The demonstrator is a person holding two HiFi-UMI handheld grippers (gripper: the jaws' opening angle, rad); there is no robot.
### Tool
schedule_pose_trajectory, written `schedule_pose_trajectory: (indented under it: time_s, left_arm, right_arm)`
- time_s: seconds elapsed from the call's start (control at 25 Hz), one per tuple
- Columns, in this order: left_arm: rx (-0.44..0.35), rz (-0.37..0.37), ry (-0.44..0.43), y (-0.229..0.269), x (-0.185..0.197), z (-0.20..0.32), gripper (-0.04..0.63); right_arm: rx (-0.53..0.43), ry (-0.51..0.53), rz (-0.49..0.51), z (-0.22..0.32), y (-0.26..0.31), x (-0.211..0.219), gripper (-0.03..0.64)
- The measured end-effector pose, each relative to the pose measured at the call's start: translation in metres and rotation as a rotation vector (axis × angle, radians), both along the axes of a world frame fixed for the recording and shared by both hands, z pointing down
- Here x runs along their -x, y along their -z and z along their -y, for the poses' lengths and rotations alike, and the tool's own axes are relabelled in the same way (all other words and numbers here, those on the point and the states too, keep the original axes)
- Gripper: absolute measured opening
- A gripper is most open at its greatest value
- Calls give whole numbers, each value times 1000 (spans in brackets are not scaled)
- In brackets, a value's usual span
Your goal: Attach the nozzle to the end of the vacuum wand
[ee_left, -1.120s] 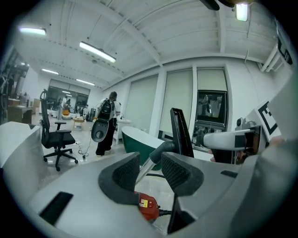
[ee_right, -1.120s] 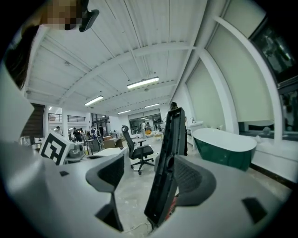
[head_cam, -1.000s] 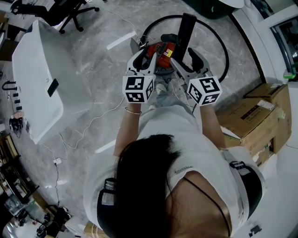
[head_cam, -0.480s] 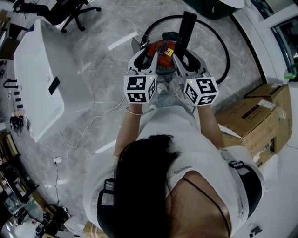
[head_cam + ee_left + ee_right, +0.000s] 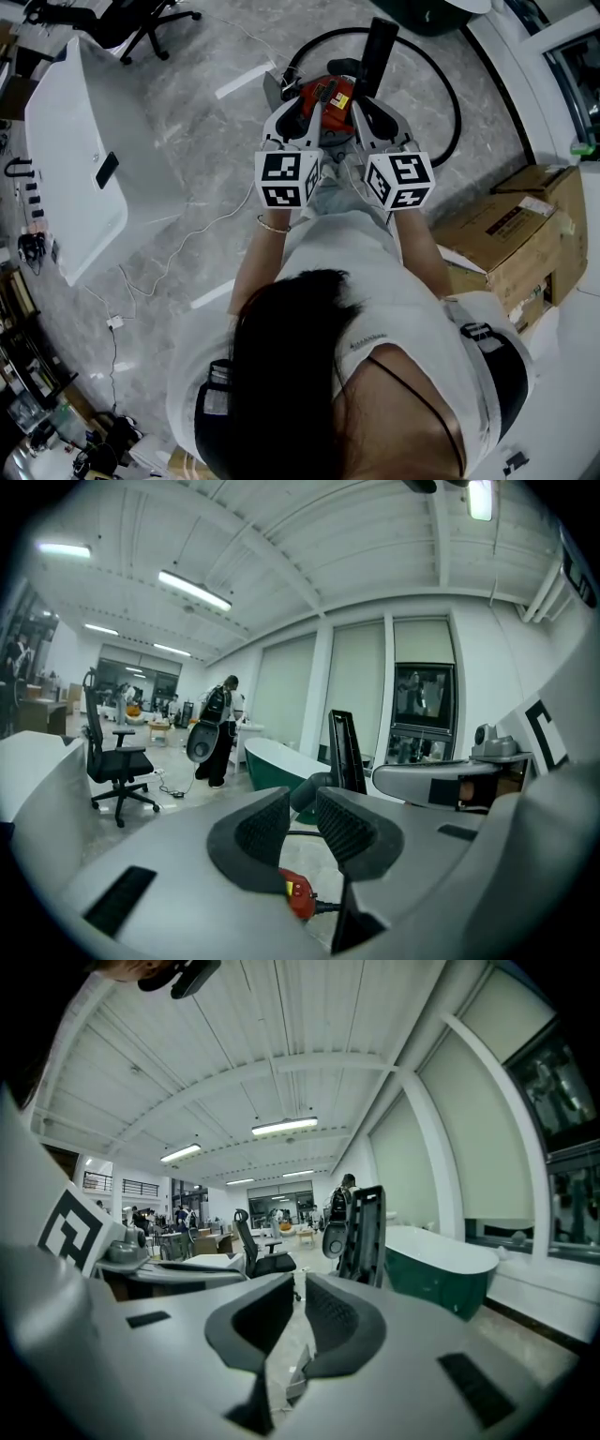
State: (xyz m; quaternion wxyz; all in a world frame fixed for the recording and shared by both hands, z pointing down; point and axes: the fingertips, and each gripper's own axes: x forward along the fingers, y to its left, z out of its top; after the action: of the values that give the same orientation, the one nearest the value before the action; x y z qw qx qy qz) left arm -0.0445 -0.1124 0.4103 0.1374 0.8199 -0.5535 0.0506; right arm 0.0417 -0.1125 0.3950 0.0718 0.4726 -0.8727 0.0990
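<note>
Head view: holding left gripper (image 5: 298, 108) and right gripper (image 5: 377, 105) by the red vacuum (image 5: 330, 92), jaws just closing, small gaps, nothing between.

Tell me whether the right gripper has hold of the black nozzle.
No: the right gripper's jaws, which have just been closing, have nothing between them, and the black nozzle stands upright beyond them.

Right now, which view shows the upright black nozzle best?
Right gripper view: the nozzle stands broadside and large, ribs visible. Left gripper view shows it edge-on and thin; head view sees it only from above, foreshortened.
</note>
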Motion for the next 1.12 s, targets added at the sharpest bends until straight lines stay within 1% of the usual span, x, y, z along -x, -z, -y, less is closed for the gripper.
schedule_pose_trajectory:
  time_s: [0.28,0.48,0.6,0.8,0.96,1.12]
  left_arm:
    - [4,5,-3,-2,-4,-5,53]
    - [-8,12,26,2,0,-4,13]
    - [6,12,32,0,-1,-4,3]
    - [-25,-27,26,6,-6,-10,2]
    - [24,-23,31,1,-5,-10,2]
    - [51,-19,33,-4,-6,-12,2]
  right_arm:
    - [15,-12,-14,-5,-5,1,34]
    - [24,-27,-28,-5,-6,4,23]
    - [26,-33,-31,-5,-7,4,20]
    - [37,-45,-35,-7,-10,2,15]
    - [46,-40,-42,-8,-11,7,15]
    - [44,-38,-50,-9,-12,8,15]
